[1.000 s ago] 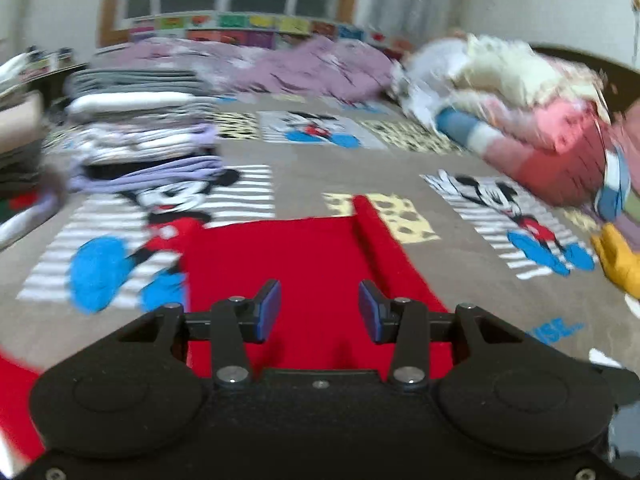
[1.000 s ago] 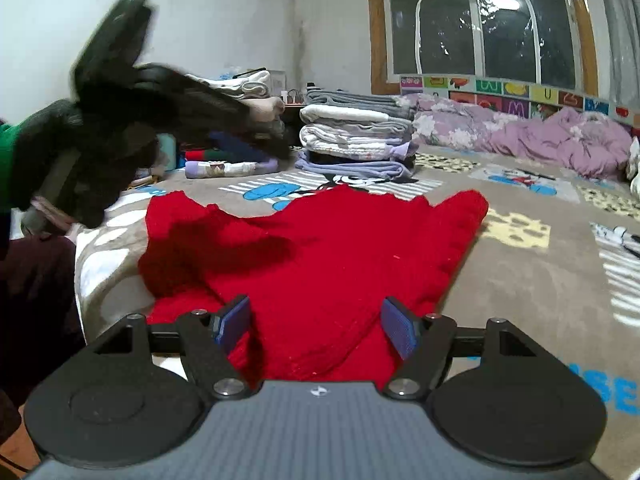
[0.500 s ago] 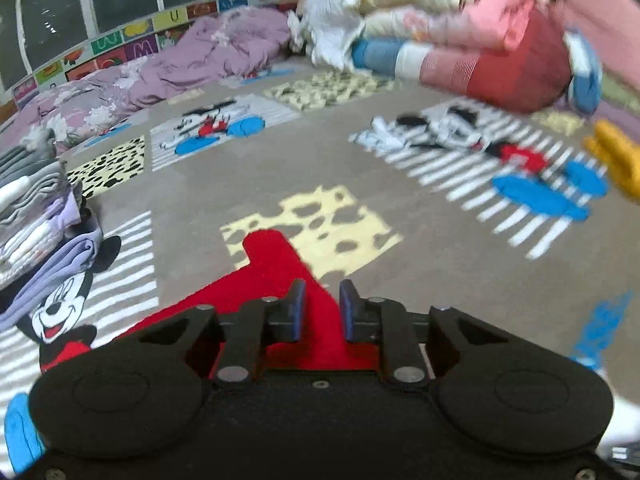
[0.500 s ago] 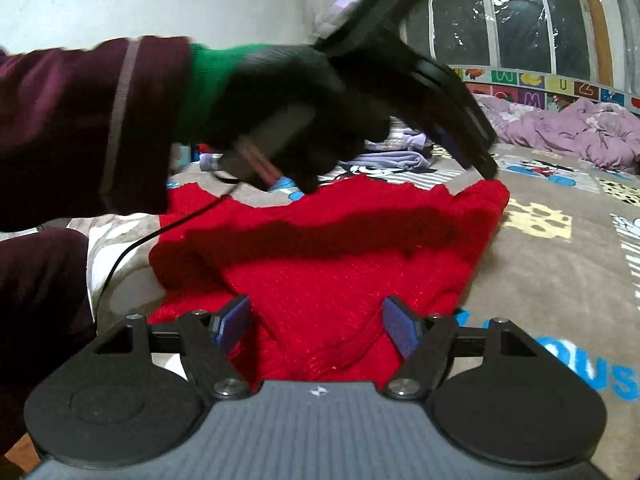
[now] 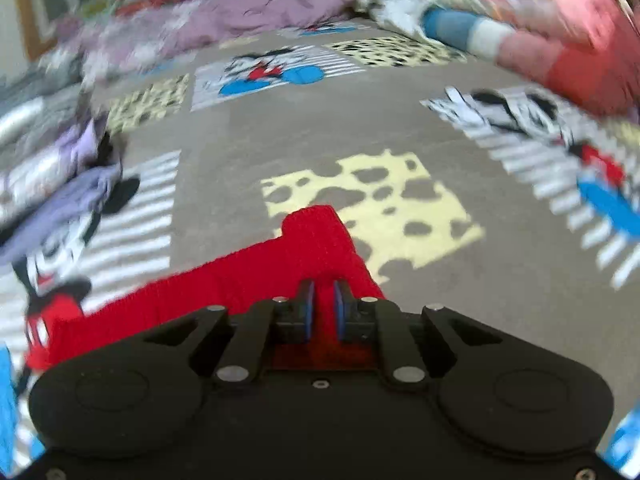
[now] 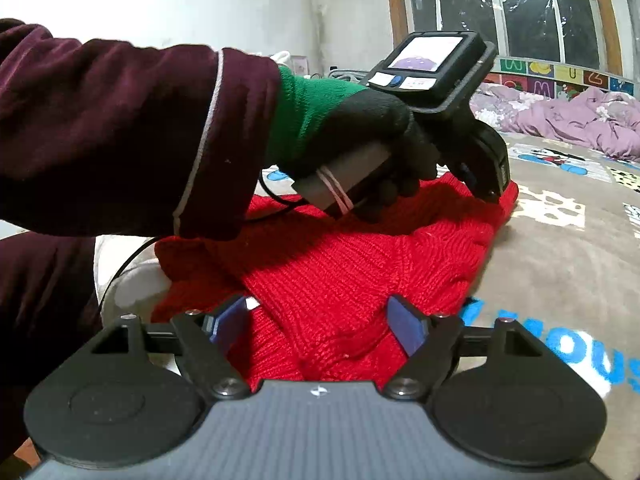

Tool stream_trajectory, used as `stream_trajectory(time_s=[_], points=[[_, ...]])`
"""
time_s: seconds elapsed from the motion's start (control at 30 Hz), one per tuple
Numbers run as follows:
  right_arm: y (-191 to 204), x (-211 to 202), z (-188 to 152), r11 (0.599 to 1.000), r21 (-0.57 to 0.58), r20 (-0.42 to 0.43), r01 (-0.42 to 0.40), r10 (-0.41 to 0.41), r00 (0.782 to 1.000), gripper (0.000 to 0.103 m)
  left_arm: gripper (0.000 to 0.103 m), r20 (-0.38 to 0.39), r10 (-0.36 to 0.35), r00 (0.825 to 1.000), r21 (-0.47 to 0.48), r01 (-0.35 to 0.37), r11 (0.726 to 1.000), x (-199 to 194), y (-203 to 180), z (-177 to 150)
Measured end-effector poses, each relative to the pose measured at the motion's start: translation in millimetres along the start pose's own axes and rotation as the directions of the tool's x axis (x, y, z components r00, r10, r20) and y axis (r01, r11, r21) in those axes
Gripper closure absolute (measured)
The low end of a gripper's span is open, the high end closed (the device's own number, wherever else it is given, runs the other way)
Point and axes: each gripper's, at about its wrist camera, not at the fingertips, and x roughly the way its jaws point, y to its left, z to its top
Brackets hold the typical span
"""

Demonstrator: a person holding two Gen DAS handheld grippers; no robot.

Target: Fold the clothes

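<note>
A red knit sweater (image 6: 340,264) lies spread on a cartoon-print blanket (image 6: 560,264). A hand in a black and green glove (image 6: 360,132) holds my left gripper (image 6: 492,194) down on the sweater's far right corner. In the left wrist view my left gripper (image 5: 323,312) has its jaws closing, and a ridge of the red sweater (image 5: 312,240) is pinched between the blue pads. My right gripper (image 6: 320,320) hovers at the sweater's near edge. Its jaws are opening wide, with red knit lying between them and the pads clear of it.
A stack of folded clothes (image 5: 48,168) stands at the left of the blanket (image 5: 400,120). A heap of loose clothes (image 5: 540,40) fills the back right, and purple bedding (image 6: 568,120) lies under the window. A dark red sleeve (image 6: 120,128) crosses the right wrist view.
The left gripper has swept across the sweater to its far corner and its jaws have narrowed onto the knit. The right gripper has stayed in place with its jaws slightly wider.
</note>
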Motion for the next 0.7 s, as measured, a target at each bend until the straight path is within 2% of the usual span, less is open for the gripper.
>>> stream_trajectory(time_s=[0.07, 0.1, 0.17, 0.33, 0.4, 0.47, 0.6, 0.7], points=[[0, 0, 0, 1.000, -0.001, -0.001, 0.000, 0.000, 1.000, 0.025, 0.092, 0.049, -0.013, 0.999, -0.007, 0.013, 1.000, -11, 1, 7], [0, 0, 0, 1.000, -0.001, -0.002, 0.000, 0.000, 1.000, 0.025, 0.091, 0.049, -0.010, 0.999, -0.019, 0.010, 1.000, -10, 2, 10], [1, 0, 1, 1.000, -0.001, -0.002, 0.000, 0.000, 1.000, 0.025, 0.088, 0.044, -0.001, 0.999, -0.045, 0.003, 0.999, -7, 5, 16], [0, 0, 1, 1.000, 0.003, -0.001, 0.000, 0.000, 1.000, 0.025, 0.088, -0.008, -0.067, 0.998, -0.175, 0.065, 0.982, 12, 21, 20], [0, 0, 0, 1.000, 0.004, 0.000, 0.002, -0.002, 1.000, 0.025, 0.101, -0.014, -0.071, 0.997, -0.191, 0.068, 0.979, 14, 23, 20], [0, 0, 0, 1.000, 0.006, 0.001, 0.001, -0.001, 1.000, 0.025, 0.103, 0.017, -0.045, 0.999, -0.190, 0.047, 0.981, 6, 24, 19], [-2, 0, 0, 1.000, 0.009, 0.001, -0.002, 0.002, 1.000, 0.025, 0.103, -0.016, 0.041, 0.999, -0.125, -0.042, 0.991, 13, 19, 13], [-3, -1, -1, 1.000, 0.010, 0.001, -0.003, 0.003, 1.000, 0.025, 0.103, 0.066, 0.012, 0.998, -0.097, -0.006, 0.995, 0, 13, 18]])
